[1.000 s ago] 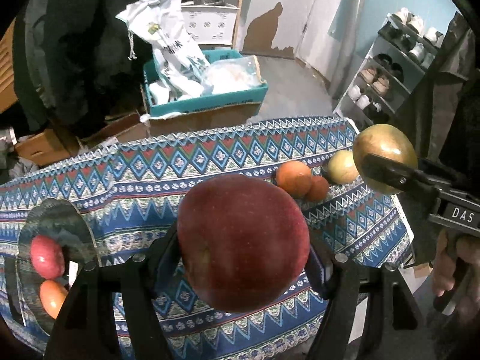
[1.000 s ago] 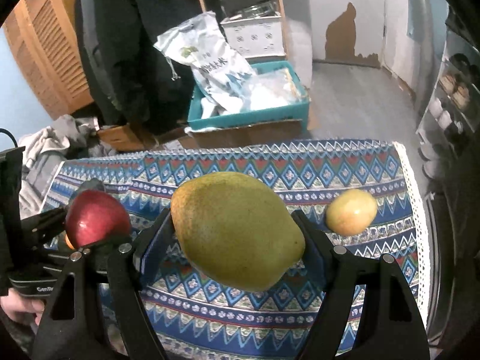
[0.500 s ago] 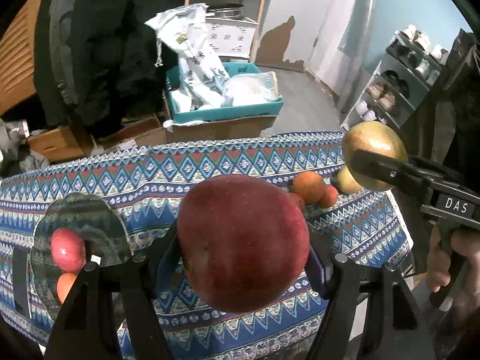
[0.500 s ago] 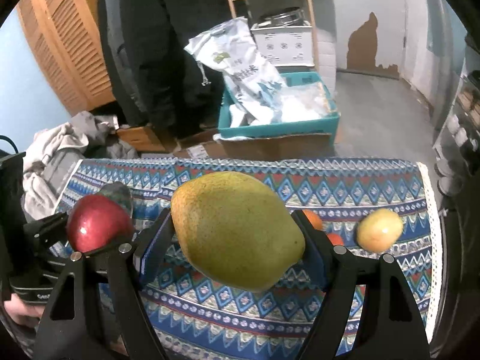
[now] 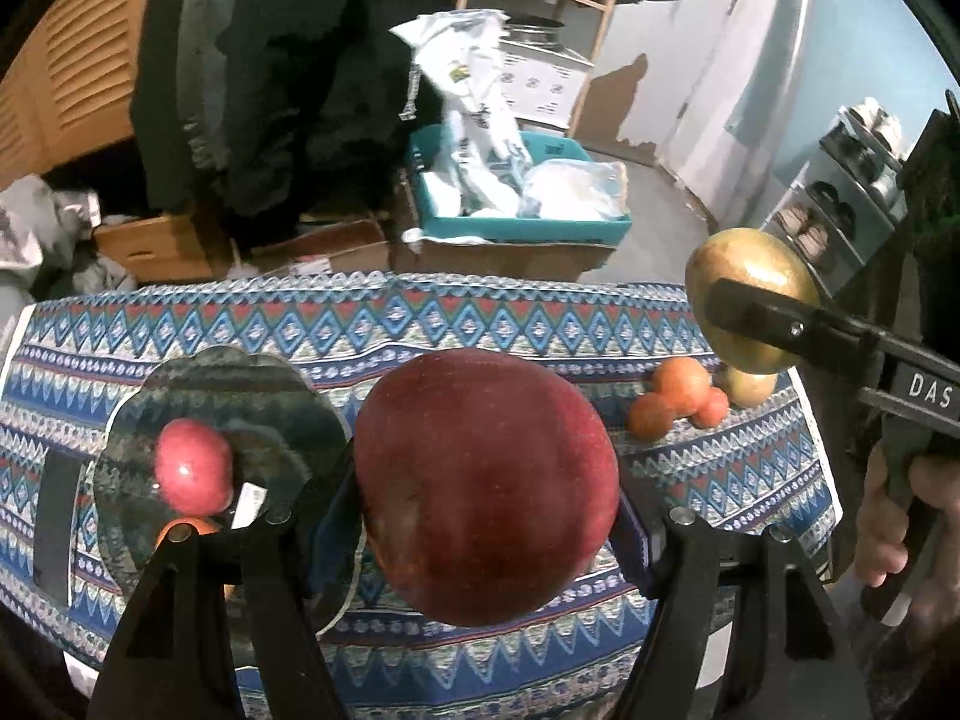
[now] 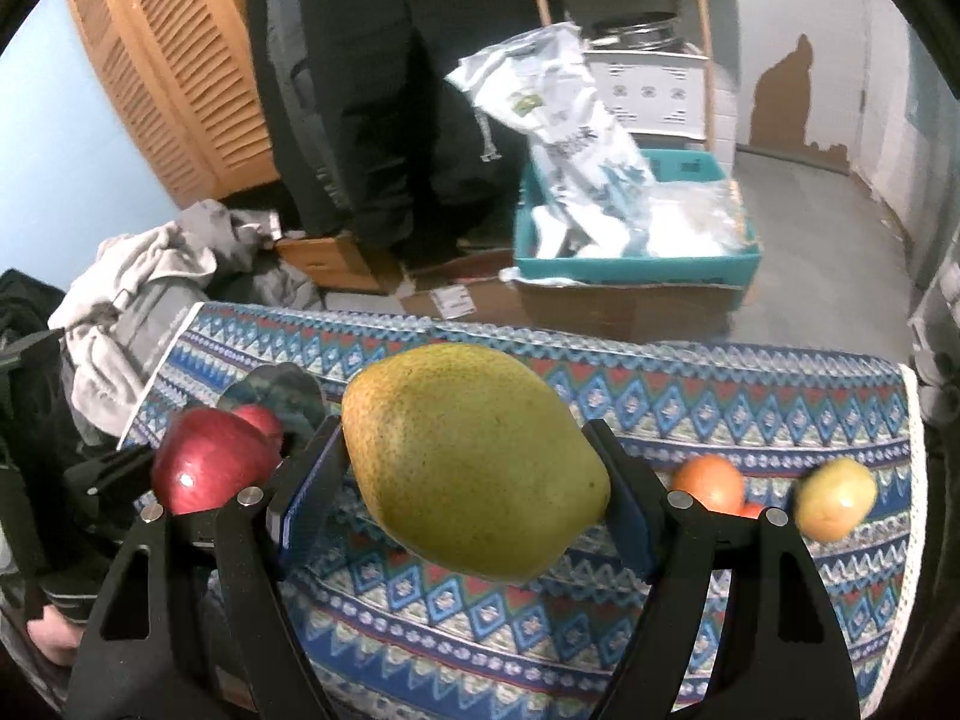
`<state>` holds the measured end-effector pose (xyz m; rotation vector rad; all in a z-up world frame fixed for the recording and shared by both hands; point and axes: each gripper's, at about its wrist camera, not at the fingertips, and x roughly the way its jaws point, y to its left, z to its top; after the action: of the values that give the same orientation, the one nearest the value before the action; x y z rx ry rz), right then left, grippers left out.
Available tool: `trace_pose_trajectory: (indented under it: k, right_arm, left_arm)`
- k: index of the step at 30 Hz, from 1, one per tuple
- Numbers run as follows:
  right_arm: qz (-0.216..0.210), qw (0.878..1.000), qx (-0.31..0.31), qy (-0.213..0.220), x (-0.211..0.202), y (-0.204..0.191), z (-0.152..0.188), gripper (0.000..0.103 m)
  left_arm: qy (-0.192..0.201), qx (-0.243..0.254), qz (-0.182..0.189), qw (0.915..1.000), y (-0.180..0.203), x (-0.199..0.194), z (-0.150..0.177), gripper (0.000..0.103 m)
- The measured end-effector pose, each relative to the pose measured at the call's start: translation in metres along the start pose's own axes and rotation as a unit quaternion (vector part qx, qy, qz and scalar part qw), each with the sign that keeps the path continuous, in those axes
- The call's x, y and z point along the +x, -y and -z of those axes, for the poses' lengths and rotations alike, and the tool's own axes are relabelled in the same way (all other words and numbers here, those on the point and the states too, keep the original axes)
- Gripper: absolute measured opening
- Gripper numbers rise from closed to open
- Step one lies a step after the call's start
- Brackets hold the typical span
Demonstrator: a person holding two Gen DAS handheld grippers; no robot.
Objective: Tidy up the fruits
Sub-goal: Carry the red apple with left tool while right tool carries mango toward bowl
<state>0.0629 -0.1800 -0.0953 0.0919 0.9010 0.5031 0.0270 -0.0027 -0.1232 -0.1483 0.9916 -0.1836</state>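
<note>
My left gripper [image 5: 486, 498] is shut on a large dark red apple [image 5: 486, 486] and holds it above the patterned tablecloth [image 5: 480, 324]. My right gripper [image 6: 462, 498] is shut on a yellow-green pear [image 6: 474, 462]; it also shows in the left wrist view [image 5: 750, 300] at the right. A grey glass plate [image 5: 240, 396] at the table's left holds a pink-red apple [image 5: 193, 465] and an orange fruit [image 5: 189, 525]. Three orange fruits [image 5: 681, 399] and a yellow fruit [image 5: 747, 387] lie at the table's right end.
Behind the table stand a teal box [image 5: 516, 228] with white bags, cardboard boxes [image 5: 162, 246], a wooden shelf and a person in dark clothes [image 5: 288, 72]. A shoe rack [image 5: 840, 204] is at the right. A dark strip [image 5: 57, 519] lies on the cloth's left edge.
Both grippers have pulled back and swung left, fruits still held. The plate now sits closer to the middle of the left view and the loose fruits have shifted right.
</note>
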Motion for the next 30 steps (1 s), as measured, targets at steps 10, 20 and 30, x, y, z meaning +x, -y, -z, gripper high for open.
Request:
trace_pose_trajectory:
  k: [10,20,30]
  right_arm:
    - [-0.024,0.999,-0.025,-0.018,0.035,-0.044,-0.015,0.078]
    - [-0.045,0.997,-0.043,-0.043,0.071,-0.080,-0.021,0.078]
    - [-0.065,0.994,-0.053,-0.071,0.106,-0.103,-0.019,0.078]
  left_arm:
    - [-0.008,-0.041,-0.020,0.9989,-0.048,0.002,0.010,0.074]
    - [-0.029,-0.071,-0.035,0.9964,-0.082,0.015,0.025,0.074]
    - [-0.062,-0.094,-0.055,0.9921,-0.109,0.036,0.046,0.074]
